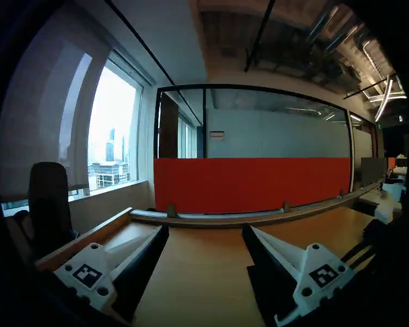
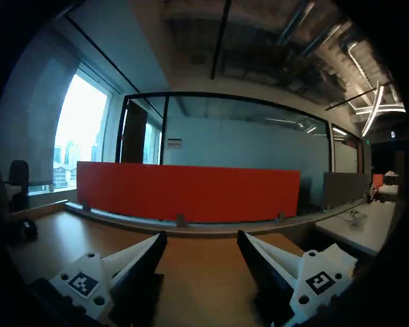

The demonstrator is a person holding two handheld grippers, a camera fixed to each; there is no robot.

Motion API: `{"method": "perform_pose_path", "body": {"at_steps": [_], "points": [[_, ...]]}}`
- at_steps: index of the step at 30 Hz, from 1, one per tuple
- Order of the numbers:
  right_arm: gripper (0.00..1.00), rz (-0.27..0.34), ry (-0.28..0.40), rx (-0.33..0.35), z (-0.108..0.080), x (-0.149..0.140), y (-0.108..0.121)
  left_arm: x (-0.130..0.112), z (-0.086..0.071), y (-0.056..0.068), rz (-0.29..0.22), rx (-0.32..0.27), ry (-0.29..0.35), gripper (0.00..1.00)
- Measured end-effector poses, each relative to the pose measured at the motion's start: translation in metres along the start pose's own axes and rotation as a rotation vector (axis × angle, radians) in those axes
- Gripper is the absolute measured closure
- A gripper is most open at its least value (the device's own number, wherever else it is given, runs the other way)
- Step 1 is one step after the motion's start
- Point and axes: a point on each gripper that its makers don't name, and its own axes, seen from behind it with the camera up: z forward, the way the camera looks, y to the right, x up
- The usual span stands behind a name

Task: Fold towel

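In the left gripper view my left gripper (image 1: 204, 231) is held level over a wooden desk (image 1: 204, 272), its white fingers (image 1: 122, 250) spread wide with nothing between them. In the right gripper view my right gripper (image 2: 202, 237) stands the same way over the desk (image 2: 204, 278), open and empty, its fingers (image 2: 275, 259) apart. Both point at a red divider panel (image 1: 251, 185) at the desk's far edge, which appears again as the red panel (image 2: 188, 193).
A dark office chair (image 1: 49, 207) stands at the left by a bright window (image 1: 112, 136). Glass partition walls rise behind the divider. A neighbouring white desk (image 2: 362, 226) with small items lies to the right. A dark object (image 2: 24, 229) sits on the desk's left.
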Motion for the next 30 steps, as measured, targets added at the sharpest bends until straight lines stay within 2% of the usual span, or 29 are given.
{"method": "perform_pose_path", "body": {"at_steps": [6, 12, 20, 23, 30], "points": [[0.0, 0.004, -0.009, 0.006, -0.002, 0.043, -0.007, 0.028, -0.003, -0.005, -0.002, 0.001, -0.004, 0.01], [0.0, -0.005, -0.022, 0.022, -0.002, 0.061, -0.019, 0.047, -0.006, -0.007, 0.007, -0.004, -0.014, 0.0], [0.0, -0.001, -0.047, 0.031, 0.001, 0.068, -0.033, 0.042, -0.011, -0.011, -0.007, -0.025, -0.046, 0.0], [0.0, 0.006, -0.058, 0.033, 0.002, 0.068, -0.036, 0.041, -0.011, -0.011, 0.003, -0.033, -0.059, 0.0], [0.0, -0.01, -0.068, 0.049, 0.005, 0.069, -0.038, 0.042, -0.008, 0.0, 0.017, -0.073, -0.078, 0.0]]}}
